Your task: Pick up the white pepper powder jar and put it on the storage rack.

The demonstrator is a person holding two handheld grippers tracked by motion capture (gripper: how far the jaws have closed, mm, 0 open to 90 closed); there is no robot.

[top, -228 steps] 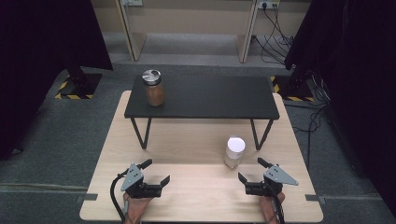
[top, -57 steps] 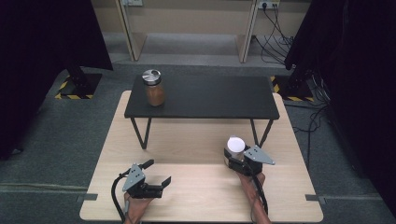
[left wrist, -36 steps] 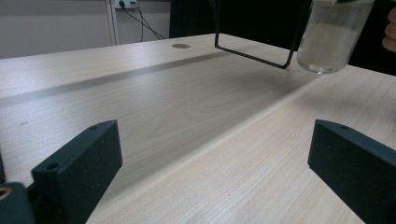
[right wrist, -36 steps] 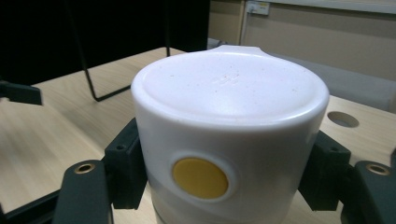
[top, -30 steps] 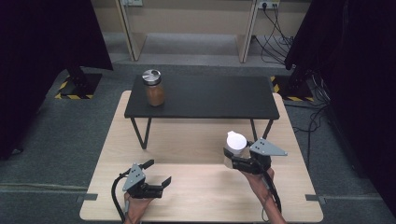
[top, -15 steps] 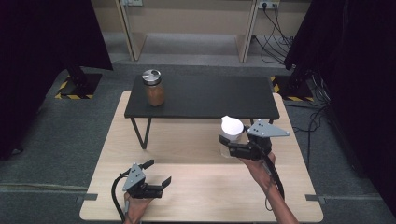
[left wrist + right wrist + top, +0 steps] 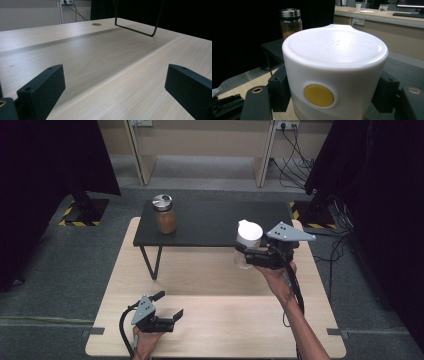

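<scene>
High view: the right gripper [image 7: 246, 256] is clamped on a white-lidded jar [image 7: 247, 241], carried in the air off the wooden table [image 7: 215, 275] and level with the front edge of the black shelf [image 7: 215, 222], toward the shelf's right end. A brown-filled jar [image 7: 165, 214] with a metal lid stands on the shelf near its left end. The pick-up appears done; setting the jar down, probably on the shelf, remains. The left gripper [image 7: 167, 307] rests low over the table in front of the shelf, jaws spread and empty. Left gripper view: both jaws stand wide apart over bare wood, with a wire leg [image 7: 135, 17] of the shelf beyond. Right gripper view: the jaws press on either side of the jar [image 7: 334, 72], which has a broad glossy white lid bearing a round yellow spot [image 7: 319, 95] and a clear body below; the brown-filled jar [image 7: 290, 22] stands behind it.
</scene>
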